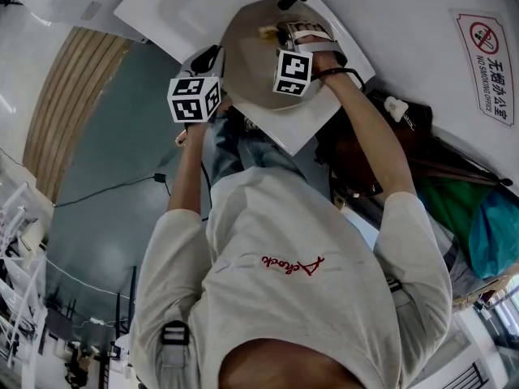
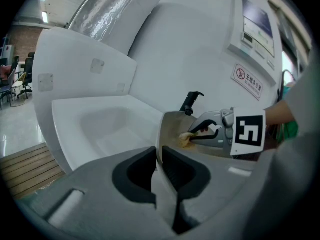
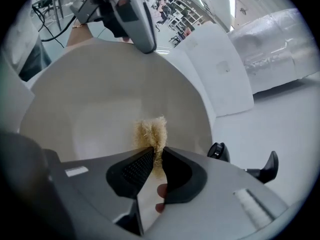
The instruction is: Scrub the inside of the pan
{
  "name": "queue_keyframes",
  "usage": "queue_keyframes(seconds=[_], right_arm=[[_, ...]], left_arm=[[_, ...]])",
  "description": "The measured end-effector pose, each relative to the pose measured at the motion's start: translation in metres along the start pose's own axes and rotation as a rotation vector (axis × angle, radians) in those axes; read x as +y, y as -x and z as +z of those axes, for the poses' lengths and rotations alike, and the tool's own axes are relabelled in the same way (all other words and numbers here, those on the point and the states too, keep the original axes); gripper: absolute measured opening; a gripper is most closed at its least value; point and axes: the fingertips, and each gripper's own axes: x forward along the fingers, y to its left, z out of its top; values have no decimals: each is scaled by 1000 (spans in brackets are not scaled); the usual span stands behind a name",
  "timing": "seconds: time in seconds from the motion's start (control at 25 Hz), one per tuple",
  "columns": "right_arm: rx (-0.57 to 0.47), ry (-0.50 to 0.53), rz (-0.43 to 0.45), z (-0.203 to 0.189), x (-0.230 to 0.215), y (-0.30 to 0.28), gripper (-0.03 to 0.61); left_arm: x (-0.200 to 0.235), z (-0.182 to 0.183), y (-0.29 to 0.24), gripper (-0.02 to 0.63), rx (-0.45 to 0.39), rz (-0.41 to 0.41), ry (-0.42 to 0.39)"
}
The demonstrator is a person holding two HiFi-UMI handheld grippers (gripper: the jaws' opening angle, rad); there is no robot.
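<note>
Pan (image 3: 100,104): one, rim clamped tight by my left gripper (image 2: 158,159).
Scrubber (image 3: 150,133): one fibrous tuft (against pan's inside), pinched in my right gripper (image 3: 156,159).

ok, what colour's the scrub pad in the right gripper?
Pale straw-yellow, fibrous. The scrub pad shows best in the right gripper view, against the pan.

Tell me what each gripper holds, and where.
Left gripper clamps the pan by its rim; right gripper pinches the scrubber by its near end, tuft poking out.
</note>
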Motion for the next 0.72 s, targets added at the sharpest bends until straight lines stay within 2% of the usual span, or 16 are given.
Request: queue_keyframes(seconds=[0.36, 0.72], right_arm=[[13, 51, -43, -4, -23, -24, 67], [25, 48, -13, -4, -10, -41, 67]], left_arm=[[0, 0, -1, 41, 9, -7, 0], [4, -3, -2, 41, 18, -11, 16]])
